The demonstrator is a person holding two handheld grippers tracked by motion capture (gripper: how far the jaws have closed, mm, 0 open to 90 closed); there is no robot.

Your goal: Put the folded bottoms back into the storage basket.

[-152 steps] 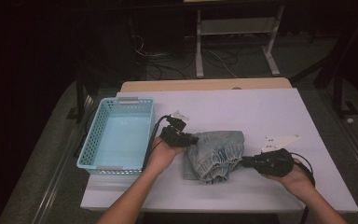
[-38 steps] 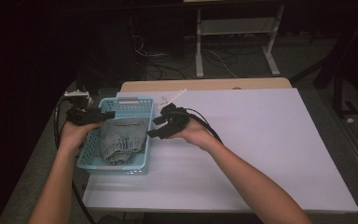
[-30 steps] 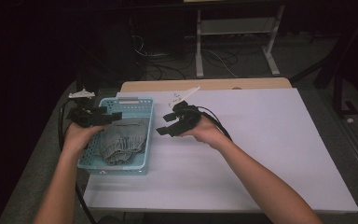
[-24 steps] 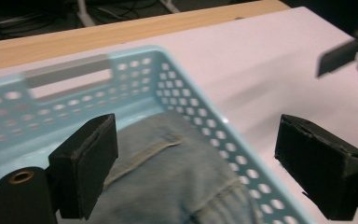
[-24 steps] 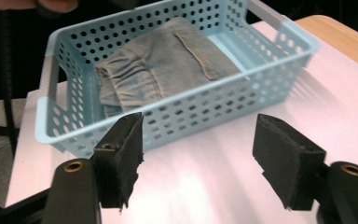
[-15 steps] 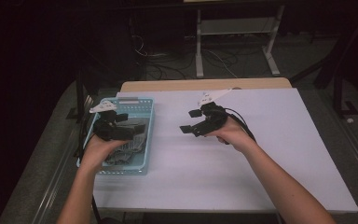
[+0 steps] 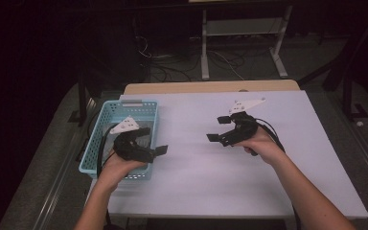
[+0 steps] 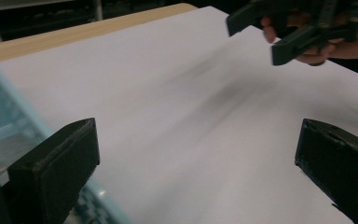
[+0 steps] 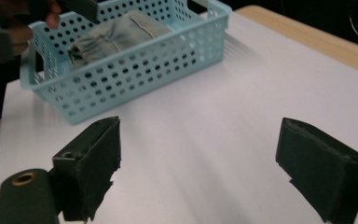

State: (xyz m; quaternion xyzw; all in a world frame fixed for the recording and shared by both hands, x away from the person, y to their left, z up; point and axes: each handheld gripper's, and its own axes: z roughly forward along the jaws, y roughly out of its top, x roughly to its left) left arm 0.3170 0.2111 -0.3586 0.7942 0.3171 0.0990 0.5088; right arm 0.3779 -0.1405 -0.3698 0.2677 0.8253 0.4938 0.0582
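1. We find the left gripper (image 7: 159, 150) with its jaws spread wide and nothing between them; they have just been opening. It hangs at the near right edge of the light-blue perforated plastic basket (image 7: 98, 129).
2. We find the right gripper (image 7: 214, 137) likewise parted and empty, its jaws also just opening, above the bare white table top (image 7: 268, 191), well apart from the basket.
3. The folded grey cloth garment (image 9: 116, 35) lies inside the basket, touched by neither gripper.
4. We judge the placing done and the step in hand to be withdrawal.
5. To do it well, we advise keeping both sets of jaws apart, lifting the left gripper clear of the basket wall so nothing snags, and leaving the garment's fold undisturbed.
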